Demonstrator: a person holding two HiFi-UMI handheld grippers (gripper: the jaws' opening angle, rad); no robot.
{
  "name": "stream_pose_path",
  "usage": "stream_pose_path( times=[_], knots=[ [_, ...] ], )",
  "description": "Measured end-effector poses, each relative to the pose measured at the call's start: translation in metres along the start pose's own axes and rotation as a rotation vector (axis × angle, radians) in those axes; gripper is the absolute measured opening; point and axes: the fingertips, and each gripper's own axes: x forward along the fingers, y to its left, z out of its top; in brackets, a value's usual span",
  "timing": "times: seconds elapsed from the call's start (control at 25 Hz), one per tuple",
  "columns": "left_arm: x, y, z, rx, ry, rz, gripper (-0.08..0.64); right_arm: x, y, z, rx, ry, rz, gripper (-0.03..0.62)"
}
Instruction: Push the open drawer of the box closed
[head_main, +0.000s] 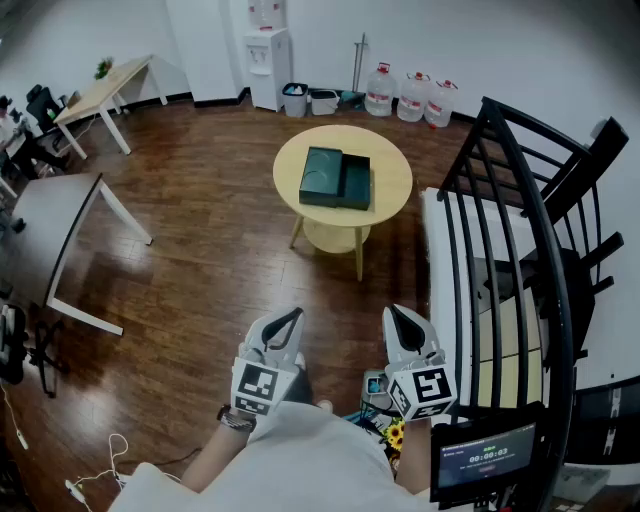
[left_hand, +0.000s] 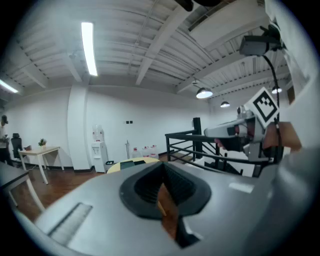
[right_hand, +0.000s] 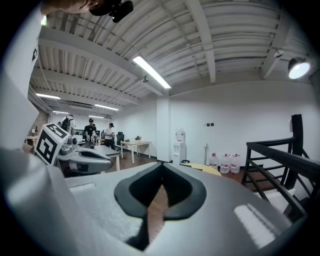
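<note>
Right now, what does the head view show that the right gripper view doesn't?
Head view only: the dark box on the round table, seen from above with its drawer pulled open. Right gripper view only: people at far desks, ceiling lights, and, close up, the shut, empty jaws of the right hand-held gripper. Both: the table, water bottles, dispenser, black railing and left hand-held gripper.
</note>
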Motion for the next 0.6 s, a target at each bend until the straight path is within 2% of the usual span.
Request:
stream_pose_path(
  times=[0.28,0.6],
  knots=[
    [0.057,0.037,-0.008,-0.028,0.004,0.001,0.008,0.039,-0.041,-0.01,-0.022,0.023,-0.047,0.002],
    [0.155,0.097,0.007,-0.033,0.009,-0.064,0.008,0.126,-0.105,0.0,-0.004,0.054,-0.122,0.002]
  ],
)
